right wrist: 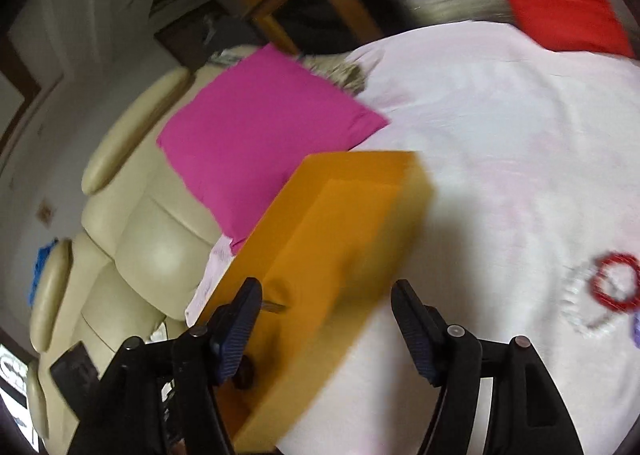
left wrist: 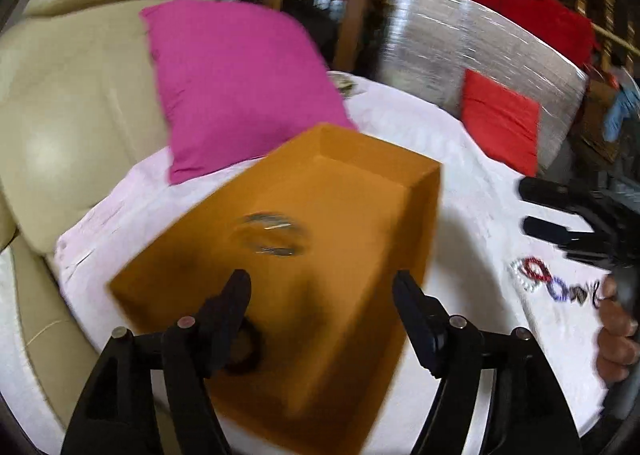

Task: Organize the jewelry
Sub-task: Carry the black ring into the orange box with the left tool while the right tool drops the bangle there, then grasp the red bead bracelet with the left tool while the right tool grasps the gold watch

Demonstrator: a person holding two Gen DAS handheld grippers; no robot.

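Note:
An open orange box [left wrist: 360, 191] sits on a white cloth [left wrist: 460, 159]. Inside it lie a blurred silver bangle [left wrist: 274, 235] and a dark ring [left wrist: 244, 351]. My left gripper [left wrist: 320, 291] hangs open above the box's near end, with nothing between its fingers. Further right on the cloth lie a red bracelet [left wrist: 536, 271], a white beaded one [left wrist: 518, 275] and a blue-purple one [left wrist: 560, 291]. My right gripper [left wrist: 532, 211] stands open just above them. In the right wrist view my right gripper [right wrist: 326, 295] is open and empty over the box [right wrist: 340, 235], with the red bracelet [right wrist: 616, 283] off to the right.
A pink cushion [left wrist: 240, 87] leans on a cream leather sofa [left wrist: 72, 115] behind the box. A red cushion [left wrist: 500, 119] rests against a silvery panel [left wrist: 460, 47] at the back right. A hand [left wrist: 616, 339] shows at the right edge.

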